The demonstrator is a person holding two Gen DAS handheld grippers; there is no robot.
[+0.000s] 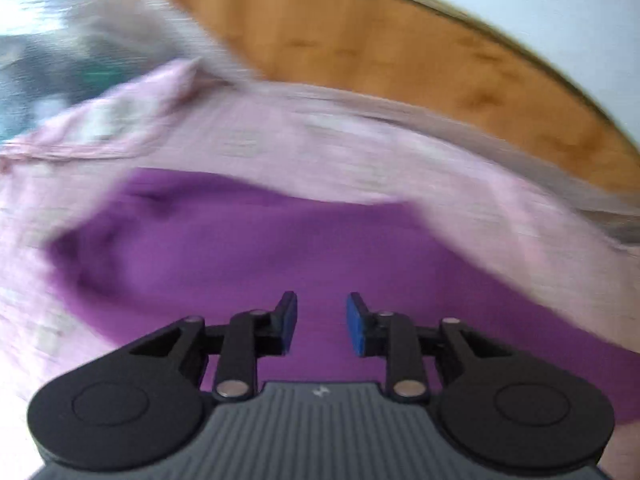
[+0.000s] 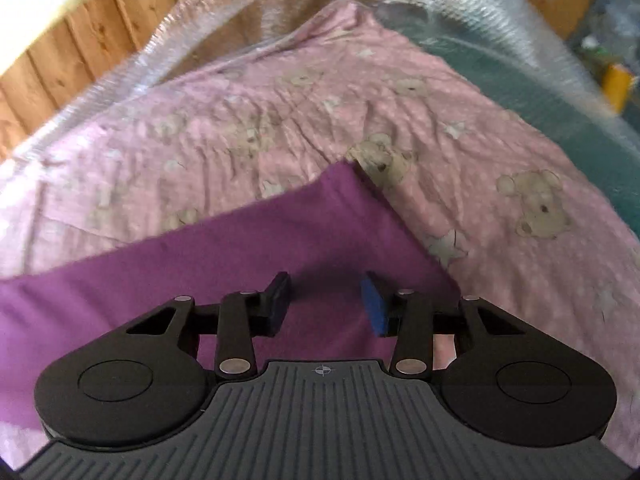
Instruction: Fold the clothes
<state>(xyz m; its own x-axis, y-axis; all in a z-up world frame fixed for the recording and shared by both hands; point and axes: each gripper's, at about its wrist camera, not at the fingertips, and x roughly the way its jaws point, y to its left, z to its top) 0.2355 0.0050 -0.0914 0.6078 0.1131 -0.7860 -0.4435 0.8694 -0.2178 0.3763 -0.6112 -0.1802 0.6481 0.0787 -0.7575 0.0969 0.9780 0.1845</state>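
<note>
Under both grippers lies a pink bear-and-star print bedsheet (image 2: 280, 128), backed by a knotty orange wood-panel wall (image 2: 72, 52), with clear bubble wrap (image 2: 500, 20) draped along its far edge. On the sheet rests the plain purple cloth garment (image 2: 248, 252), one corner pointing toward the bubble wrap. Above it the left gripper (image 1: 322, 322) and right gripper (image 2: 326, 304) have jaws spread apart, pinching nothing. Left view is motion-blurred; the garment's near part is cut off.

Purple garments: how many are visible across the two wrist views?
1. A single purple garment lies on the pink bear-print sheet, under the open left gripper and open right gripper. More could be hidden beneath it or outside the frame.
</note>
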